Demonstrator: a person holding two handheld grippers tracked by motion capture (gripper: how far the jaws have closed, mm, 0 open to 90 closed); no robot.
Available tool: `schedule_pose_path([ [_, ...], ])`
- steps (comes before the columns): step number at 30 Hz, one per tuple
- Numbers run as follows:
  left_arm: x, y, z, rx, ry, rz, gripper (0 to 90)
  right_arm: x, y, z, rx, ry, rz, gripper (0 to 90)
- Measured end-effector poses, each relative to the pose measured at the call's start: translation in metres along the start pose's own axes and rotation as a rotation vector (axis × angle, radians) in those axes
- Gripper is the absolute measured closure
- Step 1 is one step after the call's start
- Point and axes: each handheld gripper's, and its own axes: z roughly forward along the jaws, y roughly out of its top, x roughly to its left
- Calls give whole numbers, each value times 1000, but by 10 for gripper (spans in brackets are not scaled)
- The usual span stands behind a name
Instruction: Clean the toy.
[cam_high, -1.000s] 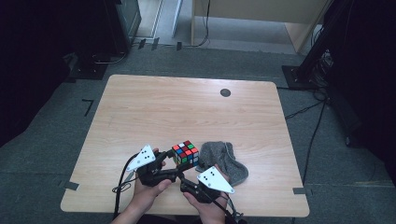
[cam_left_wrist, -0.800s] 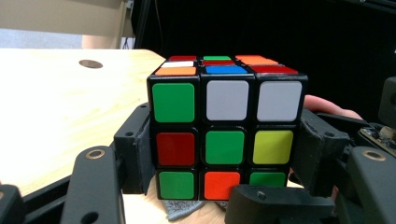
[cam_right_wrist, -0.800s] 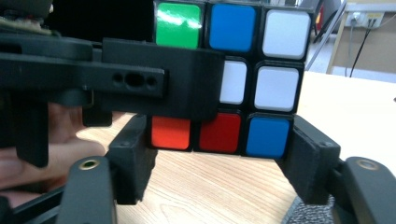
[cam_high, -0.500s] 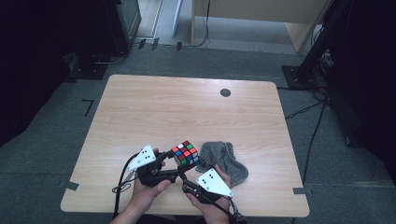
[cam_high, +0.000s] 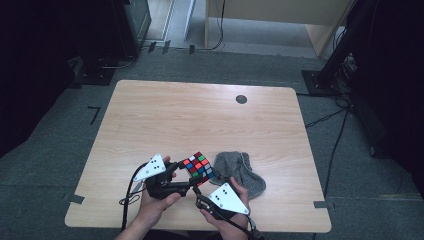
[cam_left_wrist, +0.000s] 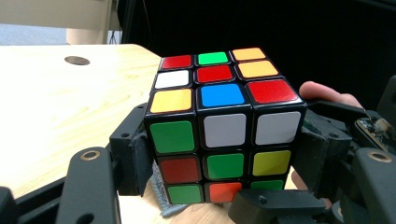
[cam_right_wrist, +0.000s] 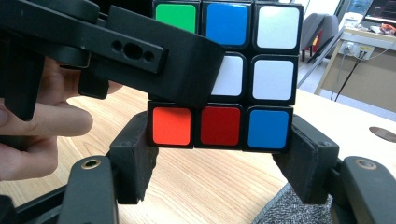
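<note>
Low in the frame's middle, above the counter (cam_high: 150, 115) beside a grey sock (cam_high: 240, 172): cube (cam_high: 198, 167) clamped from both sides, left gripper (cam_high: 187, 181) jaws just easing though pressed on, right gripper (cam_right_wrist: 219, 154) pinching the bottom layer, seemingly to twist it.

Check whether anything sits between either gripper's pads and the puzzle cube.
Nothing visible does. The left gripper has the cube between its pads, its jaws having just been opening slightly. The right gripper clamps the cube's bottom layer. The grey cloth lies beside the cube, not between.
</note>
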Motion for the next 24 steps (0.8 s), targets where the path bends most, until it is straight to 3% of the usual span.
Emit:
schedule_pose_path([
  [3,-3,0,0,-3,20,18,328,0,-1,1,2,1,1,342],
  [6,-8,-1,0,-8,50,39,337,0,-1,2,3,9,53,331],
  [8,-10,-3,2,-2,42,47,337,0,0,3,0,16,95,291],
  [10,-11,-5,3,-5,44,53,338,-1,2,2,-9,17,104,303],
  [16,-8,-5,3,-23,18,33,328,-2,3,0,-5,-2,99,344],
  [21,-5,3,-4,-61,-6,29,187,-3,0,2,33,6,101,346],
  [24,1,7,-12,-88,-5,30,155,-9,-2,2,51,14,110,346],
])
